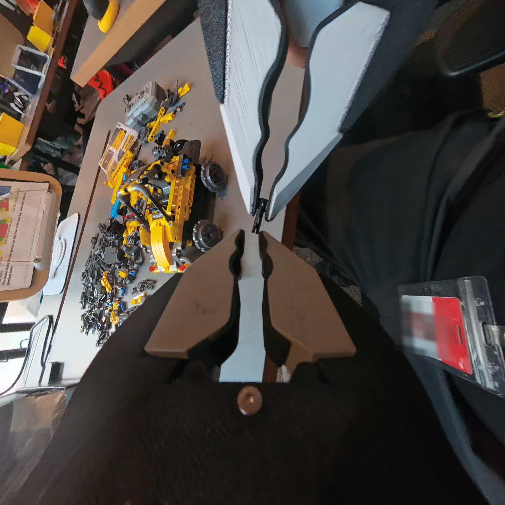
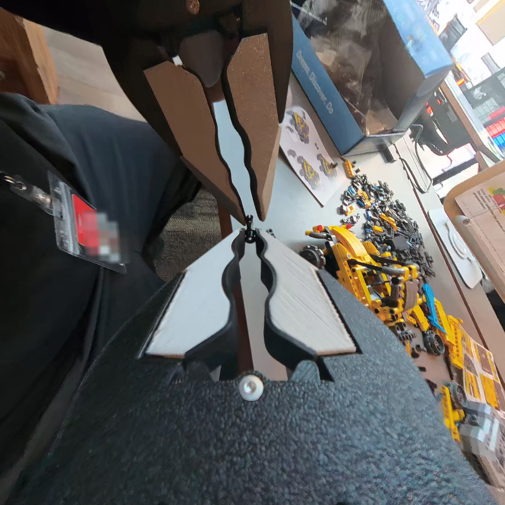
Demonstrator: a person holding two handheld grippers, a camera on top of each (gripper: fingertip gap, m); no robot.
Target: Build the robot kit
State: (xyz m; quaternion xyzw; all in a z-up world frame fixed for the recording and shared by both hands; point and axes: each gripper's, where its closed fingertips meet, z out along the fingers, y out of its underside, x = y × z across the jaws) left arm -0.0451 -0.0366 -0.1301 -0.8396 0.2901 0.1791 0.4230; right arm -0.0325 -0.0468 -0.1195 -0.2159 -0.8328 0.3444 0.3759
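1. Right, the two grippers meet tip to tip off the near edge of the tabletop [image 1: 196, 114], over the person's dark lap.
2. The right gripper [image 2: 249, 237], white-fingered, is clenched on a small black pin [image 1: 259, 216]; its tips pinch one end.
3. The pin's long axis runs along the line between the two tools, its free end pointing at the left gripper [image 1: 250, 234].
4. That brown-fingered left gripper has its tips nearly closed around the pin's free end; whether it truly grips, I cannot tell.
5. On the tabletop beside them sits a yellow brick-built vehicle [image 1: 161, 202], with a pile of loose black parts [image 1: 109, 287] toward the far edge.
6. A badge in a clear holder [image 2: 90, 224] hangs on the person's dark clothing.
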